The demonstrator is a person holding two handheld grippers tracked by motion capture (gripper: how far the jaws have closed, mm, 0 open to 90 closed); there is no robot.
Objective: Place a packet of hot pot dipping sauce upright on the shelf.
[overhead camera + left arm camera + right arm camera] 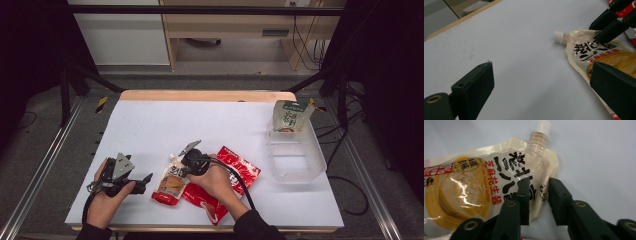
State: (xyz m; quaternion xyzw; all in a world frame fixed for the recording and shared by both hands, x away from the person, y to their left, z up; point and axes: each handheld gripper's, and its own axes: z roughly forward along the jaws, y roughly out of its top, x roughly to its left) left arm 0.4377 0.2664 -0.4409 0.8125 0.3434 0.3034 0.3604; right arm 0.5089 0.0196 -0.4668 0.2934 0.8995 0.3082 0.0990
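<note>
White table (150, 125) with a wooden far edge, dark frame rails at both sides, pale cabinets behind

Lying flat near the front middle of the table: a cream spouted pouch (171, 181) of peanut butter, white cap pointing away from the person, lower end overlapping a red packet (240, 172) just to its right

Right tool (186, 161) held low over the upper part of the pouch, near the spout. Seen close in the right gripper view (538, 202): jaws narrowly apart, straddling the right edge of the pouch (486, 190) below the cap (542, 125); left jaw resting on the printed face, right jaw just beside the pouch edge with a sliver of gap. Not yet clamped, pouch edge between the jaws

Left tool (145, 180) resting low on the table left of the pouch, gripped by the left hand (107, 200). Seen in the left gripper view: jaws wide apart, bare table between them, nothing held, the pouch (599, 57) ahead to the right with the other tool's black jaws over it

Far right of the table: a clear plastic tub (295, 160), with a green-and-white pouch (291, 116) standing upright at its far end
</note>
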